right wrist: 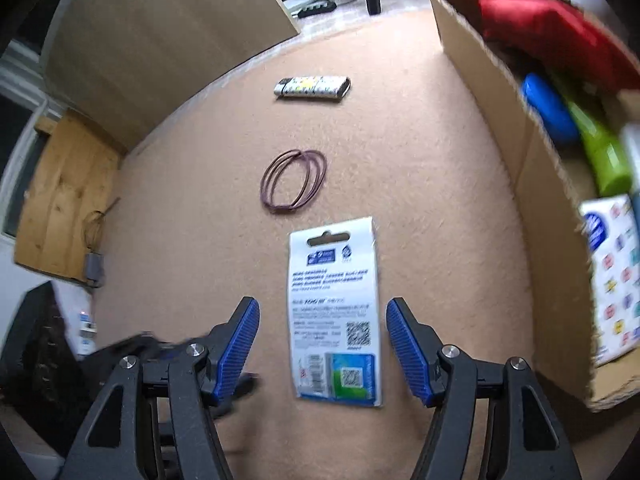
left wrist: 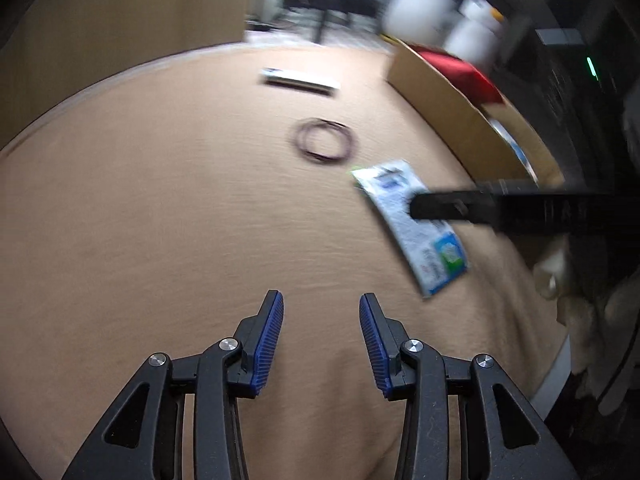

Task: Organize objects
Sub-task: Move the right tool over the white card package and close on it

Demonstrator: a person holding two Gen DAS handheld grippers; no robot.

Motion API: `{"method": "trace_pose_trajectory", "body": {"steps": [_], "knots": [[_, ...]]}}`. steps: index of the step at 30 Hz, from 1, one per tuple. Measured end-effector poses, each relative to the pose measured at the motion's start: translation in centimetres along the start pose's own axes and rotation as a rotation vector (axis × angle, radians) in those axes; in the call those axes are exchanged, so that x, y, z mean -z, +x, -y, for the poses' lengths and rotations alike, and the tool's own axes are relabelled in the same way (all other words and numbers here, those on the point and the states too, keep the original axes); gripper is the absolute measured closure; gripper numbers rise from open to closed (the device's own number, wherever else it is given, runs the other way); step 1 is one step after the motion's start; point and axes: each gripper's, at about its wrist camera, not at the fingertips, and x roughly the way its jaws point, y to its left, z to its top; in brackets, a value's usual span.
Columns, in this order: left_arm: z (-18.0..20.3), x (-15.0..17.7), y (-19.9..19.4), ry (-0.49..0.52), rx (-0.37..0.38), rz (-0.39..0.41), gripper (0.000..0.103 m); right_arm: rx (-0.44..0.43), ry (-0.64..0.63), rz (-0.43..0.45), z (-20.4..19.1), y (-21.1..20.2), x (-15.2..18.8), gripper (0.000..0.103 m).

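Right wrist view shows the sorting partly done, I'd say: the cardboard box [right wrist: 492, 92] at the table's right edge already holds a red pouch [right wrist: 548, 32], a blue item [right wrist: 548, 108], a green bottle [right wrist: 600, 156] and a printed white carton [right wrist: 612, 276]. Three things are left on the tan table [right wrist: 420, 200]: a patterned lighter [right wrist: 312, 87], a loop of dark rubber bands [right wrist: 293, 181] and a flat white packet [right wrist: 335, 312], printed with text and QR codes. The right gripper [right wrist: 322, 346] hangs unclenched with the packet between its jaws, untouched. The left gripper [left wrist: 321, 344] is spread over bare cloth, holding nothing.
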Motion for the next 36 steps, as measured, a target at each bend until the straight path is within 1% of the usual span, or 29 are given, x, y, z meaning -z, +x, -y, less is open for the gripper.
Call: {"method": "trace_pose_trajectory", "body": {"steps": [4,6,11,18,22,26,32,36], "knots": [[-2.8,0.4,-1.8,-0.093,-0.023,0.029,0.059,0.098,-0.084,-0.006,-1.8,0.4,0.5,0.039],[-3.7,0.5,-2.3,-0.118,-0.036,0.040,0.057,0.120,-0.104,-0.019,-2.4,1.0,0.7,0.039],[-5.8,0.3,-2.8,-0.151,-0.031,0.053,0.053,0.176,-0.120,-0.030,-3.1,2.2,0.7,0.038],[-6.7,1.3,-3.1,-0.176,-0.008,0.045,0.052,0.254,-0.182,-0.036,-4.0,3.1,0.8,0.038],[-7.1,1.5,-3.0,-0.184,0.001,0.044,0.052,0.267,-0.204,-0.035,-4.0,3.1,0.9,0.038],[-7.1,1.2,-2.5,-0.184,0.006,0.040,0.052,0.282,-0.217,-0.027,-4.1,3.0,1.0,0.049],[-7.1,0.9,-2.1,-0.179,0.014,0.028,0.052,0.250,-0.201,-0.017,-3.5,2.5,1.4,0.050],[-6.9,0.7,-1.8,-0.175,0.013,0.025,0.052,0.240,-0.196,0.008,-3.7,1.5,1.8,0.050]]}}
